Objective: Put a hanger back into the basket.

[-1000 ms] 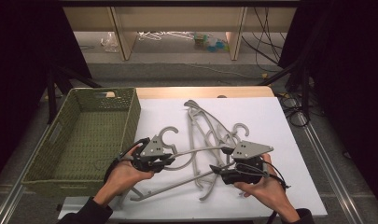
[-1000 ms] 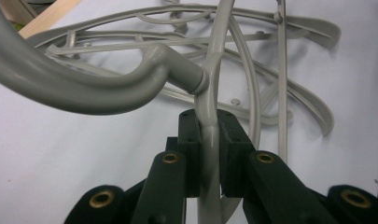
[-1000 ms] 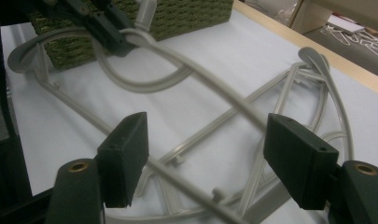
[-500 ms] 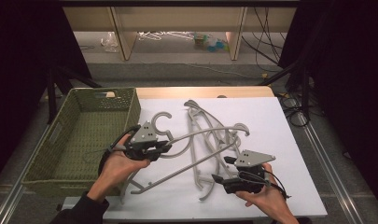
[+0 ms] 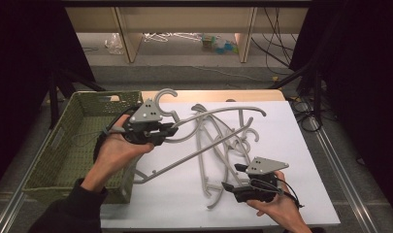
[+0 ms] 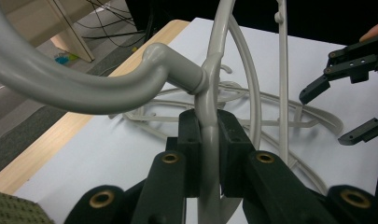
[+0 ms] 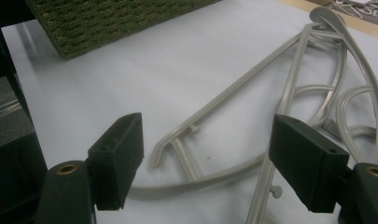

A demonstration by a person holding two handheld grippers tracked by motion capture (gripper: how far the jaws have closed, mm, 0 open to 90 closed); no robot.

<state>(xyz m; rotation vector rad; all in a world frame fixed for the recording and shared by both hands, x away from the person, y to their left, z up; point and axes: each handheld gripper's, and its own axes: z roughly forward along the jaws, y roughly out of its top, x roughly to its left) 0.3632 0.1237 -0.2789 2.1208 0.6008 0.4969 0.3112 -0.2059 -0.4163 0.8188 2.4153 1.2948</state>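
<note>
- A green woven plastic basket [image 5: 63, 155] is set at the left edge of the table, its long side running from near to far; a corner of it is seen at the top left of the right gripper view [image 7: 116, 23].
- The left gripper [image 5: 161, 132] is held up just right of the basket's far end, and its jaws are clamped tight on the neck of a grey plastic clothes hanger [image 5: 218, 138].
- In the left gripper view, the hanger's neck [image 6: 209, 140] is pinched between the two black pads, just below the joint where the curved hook [image 6: 84, 88] branches off to the left.
- The held hanger is lifted at its hook end; its straight bar slopes down to the near left, where its end lies close to the basket's near corner.
- More grey plastic hangers [image 5: 233, 141] are piled in a tangle on the white table sheet [image 5: 291, 145], between the two grippers and towards the far side.
- The right gripper [image 5: 235, 177] is held low at the near right, pointing left at the pile; its jaws are spread wide and nothing is gripped between them, though hanger bars [image 7: 214, 116] are seen on the sheet beyond the gap.
- The right gripper's jaws have just been opening.
</note>
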